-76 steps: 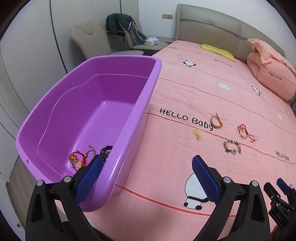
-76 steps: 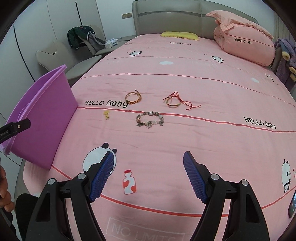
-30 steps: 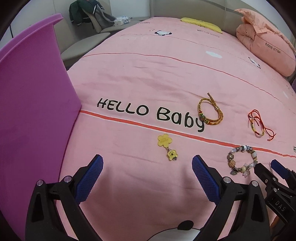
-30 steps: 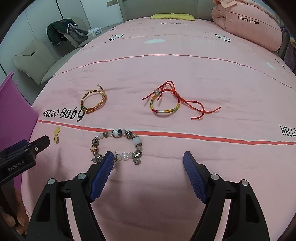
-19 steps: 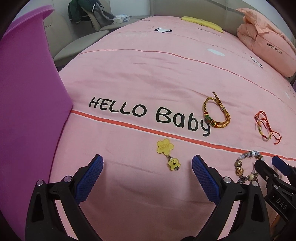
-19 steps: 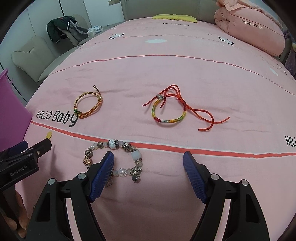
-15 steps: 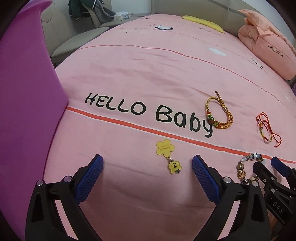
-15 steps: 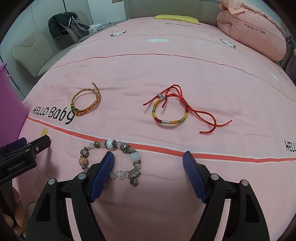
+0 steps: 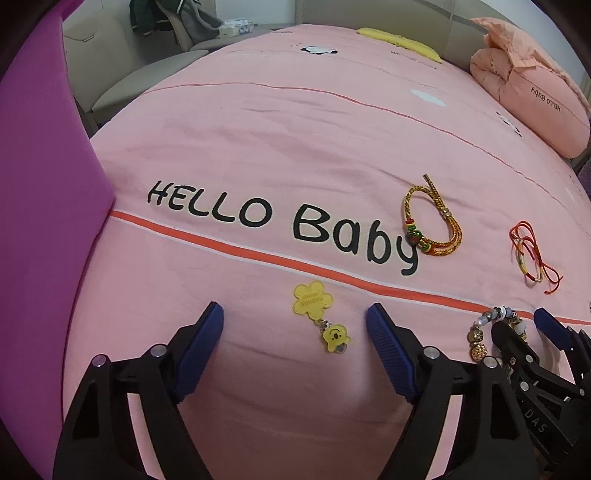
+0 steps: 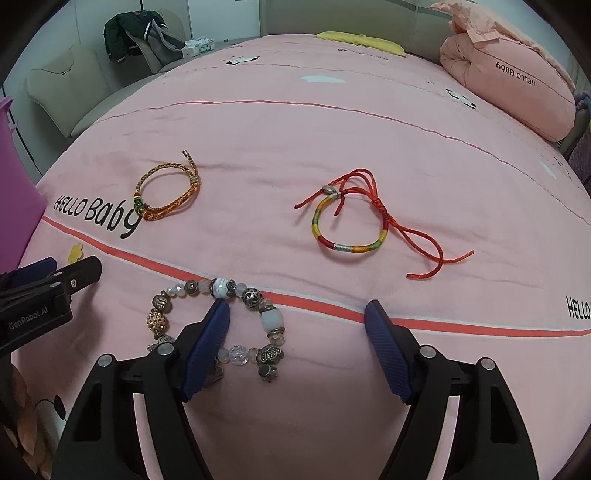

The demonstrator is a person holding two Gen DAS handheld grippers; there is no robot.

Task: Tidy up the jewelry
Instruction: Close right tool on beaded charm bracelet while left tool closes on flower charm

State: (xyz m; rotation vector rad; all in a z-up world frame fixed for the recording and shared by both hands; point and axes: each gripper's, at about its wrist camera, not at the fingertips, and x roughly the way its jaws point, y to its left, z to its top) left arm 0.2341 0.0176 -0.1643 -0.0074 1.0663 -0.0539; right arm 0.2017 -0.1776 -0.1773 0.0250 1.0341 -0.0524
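Note:
A yellow flower charm [image 9: 320, 317] lies on the pink bedspread, between the open jaws of my left gripper [image 9: 294, 325], which hovers low over it. My right gripper [image 10: 297, 321] is open over a beaded bracelet [image 10: 221, 321]; its left finger [image 10: 207, 343] sits inside the bead ring, the right side of the ring between the jaws. The bracelet also shows in the left wrist view [image 9: 491, 332]. A gold braided bracelet [image 9: 432, 225] [image 10: 166, 192] and a red cord bracelet [image 10: 354, 225] [image 9: 532, 254] lie farther back. A purple tub [image 9: 40, 206] stands at left.
A folded pink quilt [image 10: 513, 92] and a yellow pillow [image 10: 358, 40] lie at the head of the bed. A beige chair [image 10: 70, 88] with dark clothes [image 10: 129, 33] stands beyond the left edge of the bed. My left gripper shows at left in the right wrist view [image 10: 48, 291].
Both grippers have moved forward and down from the tub toward the bedspread. The left now frames the yellow charm, the right has come onto the beaded bracelet. Both stay open.

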